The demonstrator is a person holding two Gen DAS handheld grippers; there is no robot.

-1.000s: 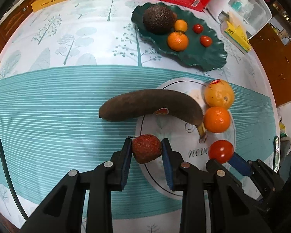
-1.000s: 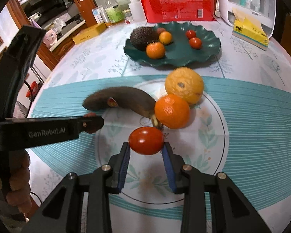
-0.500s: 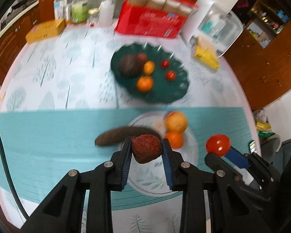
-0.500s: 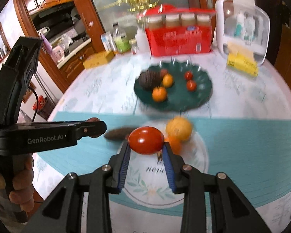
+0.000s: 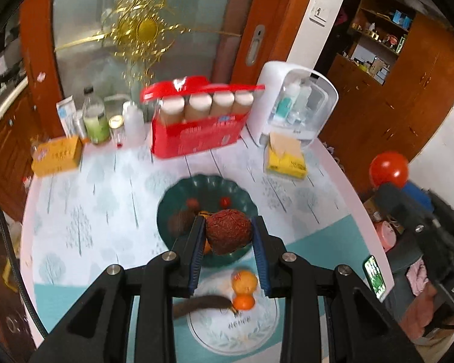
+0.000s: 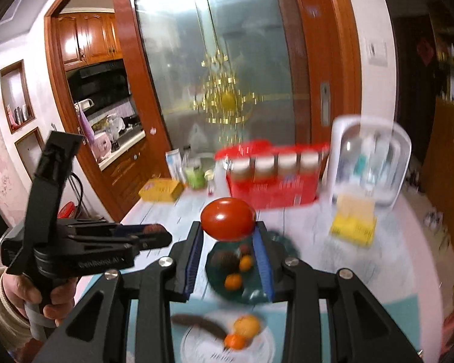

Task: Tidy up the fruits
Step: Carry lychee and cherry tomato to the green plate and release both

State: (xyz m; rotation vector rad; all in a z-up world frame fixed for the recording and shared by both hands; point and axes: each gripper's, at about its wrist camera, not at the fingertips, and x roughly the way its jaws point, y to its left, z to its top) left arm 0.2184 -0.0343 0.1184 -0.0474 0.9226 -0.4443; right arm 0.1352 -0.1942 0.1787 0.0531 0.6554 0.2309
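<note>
Left gripper (image 5: pixel 228 234) clamping rough red fruit (image 5: pixel 228 231), right gripper (image 6: pixel 227 236) clamping tomato (image 6: pixel 228 218); possibly bruised or dropped above bench (image 5: pixel 106 199).

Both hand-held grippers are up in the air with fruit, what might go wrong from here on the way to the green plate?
1. The tomato is smooth and round, pinched only at its sides by the right hand-held gripper; it may slip or get squashed.
2. The left hand-held gripper holds a bumpy dark red fruit high above the table, so a drop could bruise it.
3. The green plate already holds several fruits; a dropped one might knock them and roll off.
</note>
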